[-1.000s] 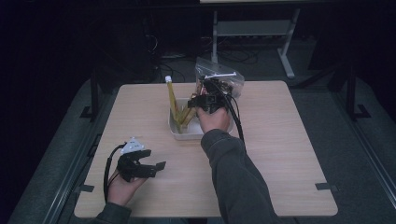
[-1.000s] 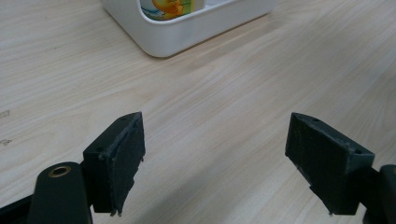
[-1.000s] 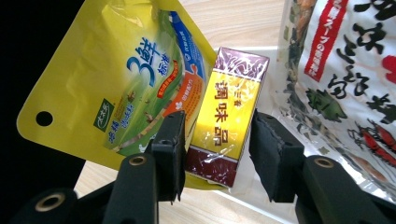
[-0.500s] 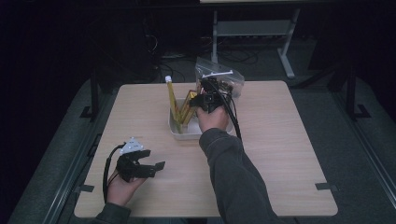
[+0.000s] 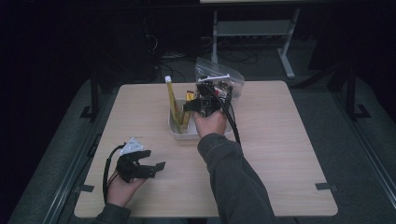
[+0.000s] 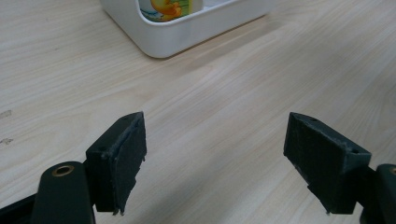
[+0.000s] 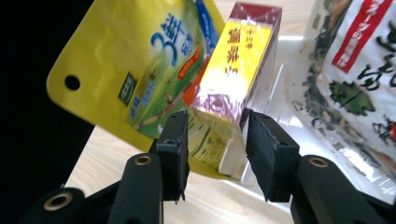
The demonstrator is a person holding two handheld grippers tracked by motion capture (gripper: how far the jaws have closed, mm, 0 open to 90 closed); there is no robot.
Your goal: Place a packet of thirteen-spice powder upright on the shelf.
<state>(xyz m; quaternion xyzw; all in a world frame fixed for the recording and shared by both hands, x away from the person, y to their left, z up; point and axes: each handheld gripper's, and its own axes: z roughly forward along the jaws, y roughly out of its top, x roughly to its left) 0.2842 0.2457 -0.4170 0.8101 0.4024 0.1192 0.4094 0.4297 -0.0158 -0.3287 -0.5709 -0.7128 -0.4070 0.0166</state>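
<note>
A white bin (image 5: 180, 133) stands mid-table with a tall yellow pouch (image 5: 172, 98) and a yellow-and-maroon box (image 5: 188, 99) upright in it. My right gripper (image 5: 192, 106) reaches into the bin from the right. In the right gripper view its jaws (image 7: 215, 140) stand on either side of the lower end of the box (image 7: 238, 70). They have just been opening, and the pads look slightly off the box. The yellow pouch (image 7: 140, 70) leans behind it. My left gripper (image 5: 156, 169) rests open near the front left of the table, its jaws (image 6: 212, 158) wide with only bare wood between them.
A clear bag of packets (image 5: 219, 77) lies at the table's far edge behind the bin. A printed white packet (image 7: 355, 70) sits to the right of the box. A corner of the bin (image 6: 187, 32) lies ahead of the left gripper. The table's right half is bare wood.
My right hand has drawn slightly back toward the near side over the bin. The left gripper has stayed where it was.
</note>
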